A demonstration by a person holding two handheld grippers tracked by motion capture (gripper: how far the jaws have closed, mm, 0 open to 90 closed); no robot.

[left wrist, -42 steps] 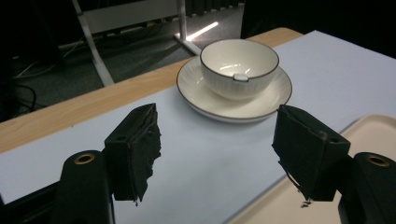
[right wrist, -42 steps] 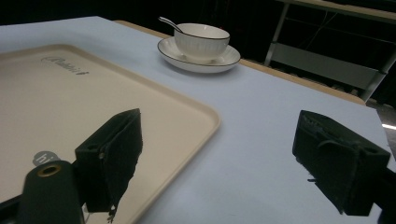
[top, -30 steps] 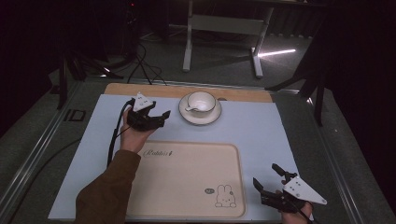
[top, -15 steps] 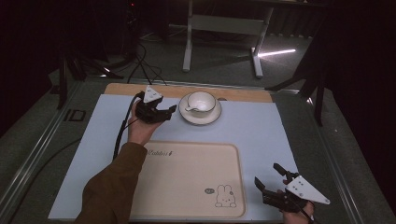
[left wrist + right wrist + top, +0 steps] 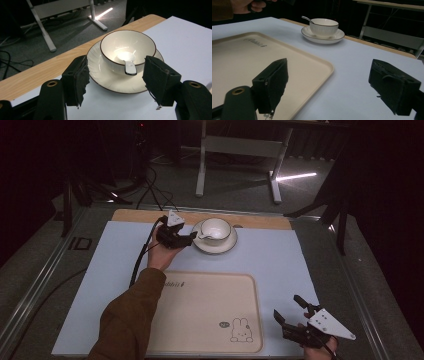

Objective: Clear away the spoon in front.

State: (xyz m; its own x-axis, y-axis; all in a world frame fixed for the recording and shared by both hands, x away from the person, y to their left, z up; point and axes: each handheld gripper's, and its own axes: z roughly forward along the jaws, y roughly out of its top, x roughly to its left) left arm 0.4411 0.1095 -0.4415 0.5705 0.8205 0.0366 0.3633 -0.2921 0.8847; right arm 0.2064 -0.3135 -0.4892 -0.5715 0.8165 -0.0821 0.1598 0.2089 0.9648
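A white cup (image 5: 216, 229) with a dark rim stands on a white saucer (image 5: 220, 248) at the back of the table. A white spoon (image 5: 130, 67) rests in the cup, its handle over the rim toward my left gripper (image 5: 189, 239). That gripper sits just left of the saucer, pointing at it. Its jaws have just been closing a little but stand wide and open, with the saucer's near edge (image 5: 112, 86) between them and the pads touching nothing. My right gripper (image 5: 290, 309) hovers open at the front right, beside the beige tray (image 5: 200, 320), with nothing between its fingers.
The tray (image 5: 249, 57) carries a rabbit print (image 5: 241, 331) and lies at the front middle of the pale blue mat (image 5: 280, 265). A wooden strip (image 5: 260, 220) runs behind the saucer. A cable (image 5: 142, 257) trails from the left gripper beside the sleeved forearm (image 5: 130, 315).
My left gripper has moved right toward the cup and saucer, ending just beside the saucer. The right gripper has stayed where it was.
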